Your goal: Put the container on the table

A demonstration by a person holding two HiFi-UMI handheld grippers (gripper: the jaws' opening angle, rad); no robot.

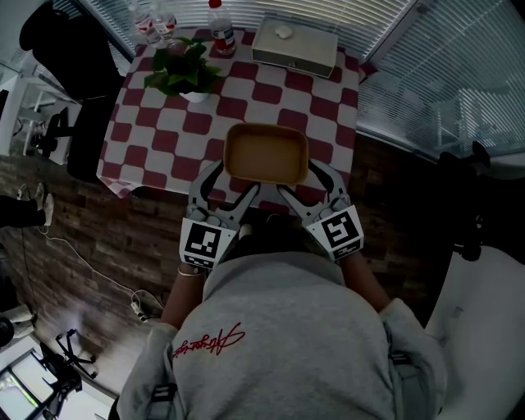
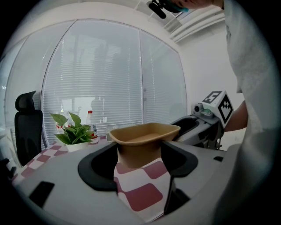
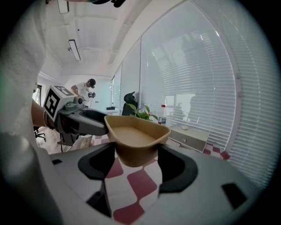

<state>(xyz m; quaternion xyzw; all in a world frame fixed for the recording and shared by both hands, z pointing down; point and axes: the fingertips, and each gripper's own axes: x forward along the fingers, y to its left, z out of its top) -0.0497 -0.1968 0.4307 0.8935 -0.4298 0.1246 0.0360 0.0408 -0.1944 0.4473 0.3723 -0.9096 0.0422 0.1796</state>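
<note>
A tan, empty, rounded-rectangle container [image 1: 267, 154] is held over the near part of the table with the red-and-white checked cloth [image 1: 164, 131]. My left gripper [image 1: 234, 182] is shut on its near left corner and my right gripper [image 1: 305, 182] on its near right corner. In the left gripper view the container [image 2: 142, 140] sits squeezed between the dark jaws, with my left gripper [image 2: 139, 154] below its rim. The right gripper view shows the same container [image 3: 136, 140] clamped in my right gripper [image 3: 134, 160]. I cannot tell whether its bottom touches the cloth.
On the far half of the table stand a potted green plant [image 1: 184, 70], a red-capped bottle [image 1: 221, 33], clear bottles [image 1: 152, 25] and a white flat box [image 1: 295, 45]. A black office chair [image 1: 70, 49] is at the table's left, window blinds [image 1: 443, 74] behind, a white seat [image 1: 484, 328] at right.
</note>
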